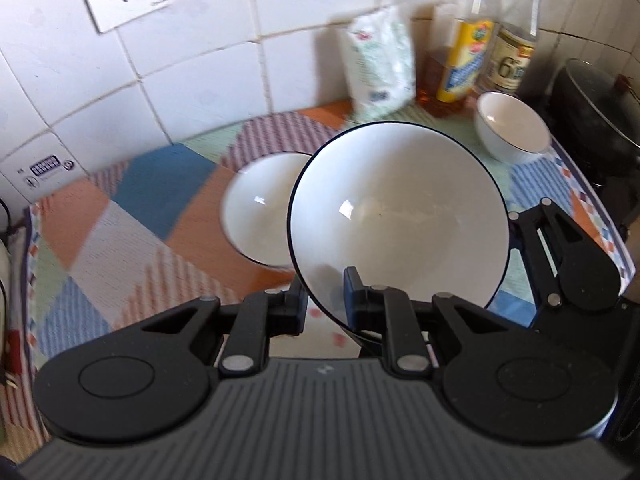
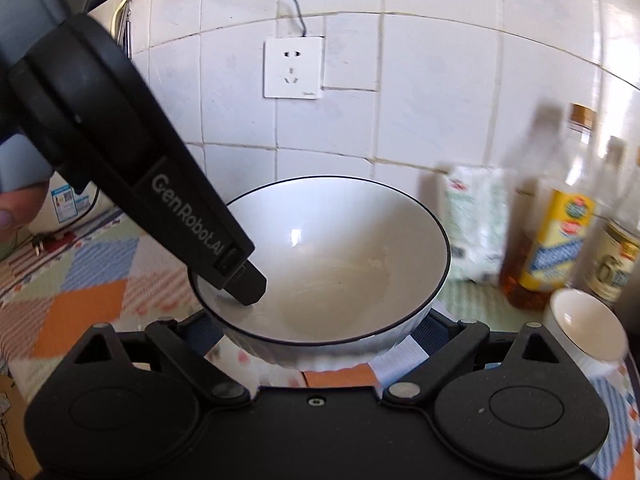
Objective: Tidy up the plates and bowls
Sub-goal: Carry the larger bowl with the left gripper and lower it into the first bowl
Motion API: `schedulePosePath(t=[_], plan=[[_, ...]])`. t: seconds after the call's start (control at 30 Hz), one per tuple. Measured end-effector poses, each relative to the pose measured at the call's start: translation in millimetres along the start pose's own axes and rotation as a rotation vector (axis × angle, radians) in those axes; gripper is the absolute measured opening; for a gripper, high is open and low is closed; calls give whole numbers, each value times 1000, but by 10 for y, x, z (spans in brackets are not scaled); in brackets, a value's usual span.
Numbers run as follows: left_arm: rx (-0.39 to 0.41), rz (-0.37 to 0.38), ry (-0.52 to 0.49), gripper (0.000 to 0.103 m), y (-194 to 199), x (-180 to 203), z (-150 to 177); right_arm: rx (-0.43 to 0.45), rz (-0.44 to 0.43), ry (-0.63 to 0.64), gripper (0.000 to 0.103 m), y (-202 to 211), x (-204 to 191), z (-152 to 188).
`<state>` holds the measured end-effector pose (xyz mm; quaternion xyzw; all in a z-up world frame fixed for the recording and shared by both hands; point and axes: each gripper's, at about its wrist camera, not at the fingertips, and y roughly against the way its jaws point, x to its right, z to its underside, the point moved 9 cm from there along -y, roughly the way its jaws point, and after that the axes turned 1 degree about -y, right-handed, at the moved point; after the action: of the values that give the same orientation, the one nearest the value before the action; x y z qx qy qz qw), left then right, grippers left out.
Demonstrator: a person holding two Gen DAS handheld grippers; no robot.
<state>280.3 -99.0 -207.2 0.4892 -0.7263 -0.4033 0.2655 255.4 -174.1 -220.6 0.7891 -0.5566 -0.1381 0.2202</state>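
Pinching an empty bowl (image 1: 400, 216) rim, left tongs (image 1: 325, 304) nearly closed, right tongs (image 2: 316, 344) spread around it.

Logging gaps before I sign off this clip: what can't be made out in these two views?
- Right gripper fingertips: right wrist view, hidden by the held bowl; whether they grip it is unclear.
- Second bowl: left wrist view, its right side is covered by the held bowl.
- Bottle labels: motion-blurred in both views.
- Dark pot: left wrist view, cut off by the right edge.
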Motion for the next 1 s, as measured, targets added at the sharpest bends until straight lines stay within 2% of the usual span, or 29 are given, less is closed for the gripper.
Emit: schedulePosePath(t=[0.2,0.37,0.57,0.7,1.0], plan=[[-29,-3,-28,17,-214,-393,-183,-18,8,-44,98,-423,-144,-169],[-59,-1,-72,17,-414,-552,-302,-48,34,-98,98,-698,-186,-217],[-99,27,-126,17,-615,-579,-417,-91,85,-165,98,-865,-145,-177],[-98,28,-173,19,-714,-557,-439,-120,113,-180,98,-920,-108,-151],[-142,41,-188,22,-848,-547,-410,-183,157,-138,98,-1038,-114,-118]])
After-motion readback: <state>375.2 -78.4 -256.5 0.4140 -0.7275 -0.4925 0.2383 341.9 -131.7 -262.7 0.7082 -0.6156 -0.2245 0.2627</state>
